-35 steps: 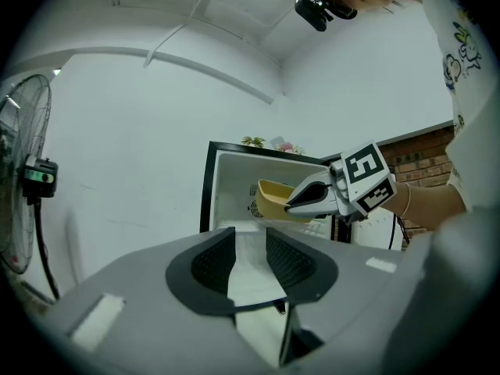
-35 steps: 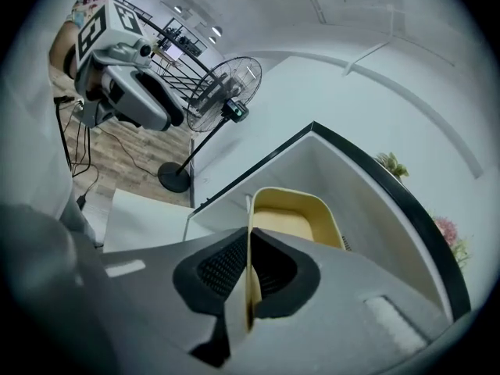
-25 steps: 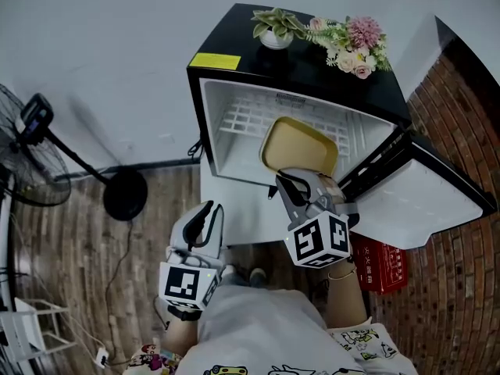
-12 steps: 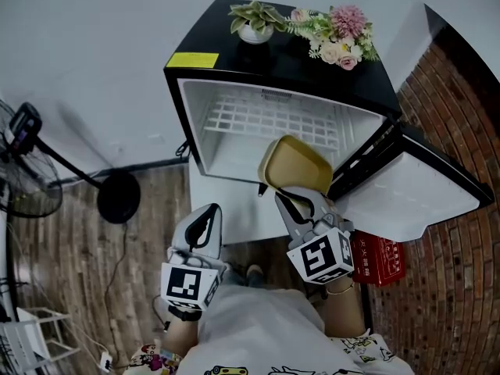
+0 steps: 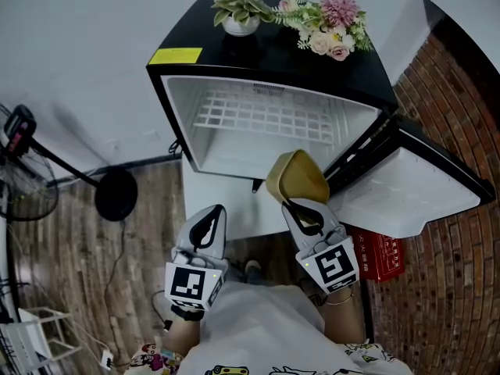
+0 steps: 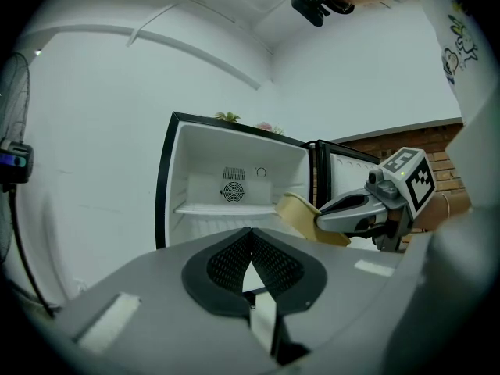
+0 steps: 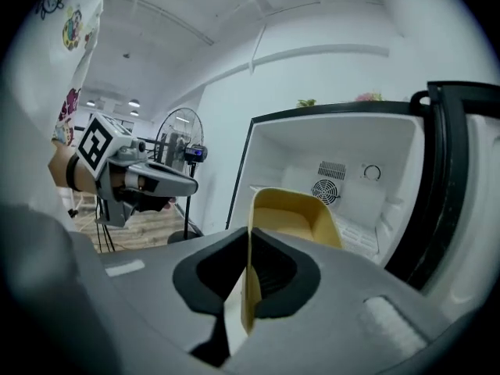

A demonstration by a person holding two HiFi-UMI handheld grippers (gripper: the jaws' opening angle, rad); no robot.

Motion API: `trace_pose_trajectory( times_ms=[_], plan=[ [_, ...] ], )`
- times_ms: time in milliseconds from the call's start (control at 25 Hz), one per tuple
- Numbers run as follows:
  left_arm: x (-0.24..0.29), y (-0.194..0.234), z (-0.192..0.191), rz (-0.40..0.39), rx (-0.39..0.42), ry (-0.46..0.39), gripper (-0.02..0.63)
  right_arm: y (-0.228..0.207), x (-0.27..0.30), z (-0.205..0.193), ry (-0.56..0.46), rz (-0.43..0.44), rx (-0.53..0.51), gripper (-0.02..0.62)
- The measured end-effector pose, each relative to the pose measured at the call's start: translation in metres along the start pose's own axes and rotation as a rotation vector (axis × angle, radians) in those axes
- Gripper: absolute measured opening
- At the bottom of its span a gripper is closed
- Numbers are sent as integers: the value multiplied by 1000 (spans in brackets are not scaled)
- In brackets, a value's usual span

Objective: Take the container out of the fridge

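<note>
The yellow container [image 5: 297, 178] hangs in the air in front of the open black mini fridge [image 5: 266, 92], clear of its white inside. My right gripper [image 5: 300, 205] is shut on the container's near rim [image 7: 248, 287], and the open tub [image 7: 291, 217] points toward the fridge. My left gripper [image 5: 205, 226] hovers lower left of the container, shut, with nothing between its pads [image 6: 251, 262]. In the left gripper view the container [image 6: 301, 213] and the right gripper [image 6: 355, 209] show at the right.
The fridge door [image 5: 410, 186] swings open to the right. A potted plant [image 5: 238, 14] and flowers [image 5: 328, 23] sit on the fridge top. A standing fan [image 5: 31, 170] is at the left, and a red box [image 5: 381, 255] lies on the brick floor by the door.
My right gripper has drawn the container back out of the fridge toward me. My left gripper's jaws have shut.
</note>
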State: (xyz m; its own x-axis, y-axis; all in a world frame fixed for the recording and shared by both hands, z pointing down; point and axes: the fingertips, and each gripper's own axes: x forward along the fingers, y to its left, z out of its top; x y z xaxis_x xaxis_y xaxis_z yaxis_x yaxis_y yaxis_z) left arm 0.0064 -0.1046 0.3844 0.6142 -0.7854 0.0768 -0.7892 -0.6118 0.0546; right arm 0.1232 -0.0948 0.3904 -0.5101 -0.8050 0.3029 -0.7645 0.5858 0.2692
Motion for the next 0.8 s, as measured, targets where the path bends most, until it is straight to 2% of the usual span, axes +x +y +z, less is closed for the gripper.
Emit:
trace_pose_trajectory(
  times_ms=[360,800],
  plan=[
    [9,-14,-12,-14,-8,17,-2,-10,-15,-23,-50,-10,196,15],
    [12,-17,-23,-10,-11,14,-3,-19,-21,-41,-66,-34,240,14]
  ],
)
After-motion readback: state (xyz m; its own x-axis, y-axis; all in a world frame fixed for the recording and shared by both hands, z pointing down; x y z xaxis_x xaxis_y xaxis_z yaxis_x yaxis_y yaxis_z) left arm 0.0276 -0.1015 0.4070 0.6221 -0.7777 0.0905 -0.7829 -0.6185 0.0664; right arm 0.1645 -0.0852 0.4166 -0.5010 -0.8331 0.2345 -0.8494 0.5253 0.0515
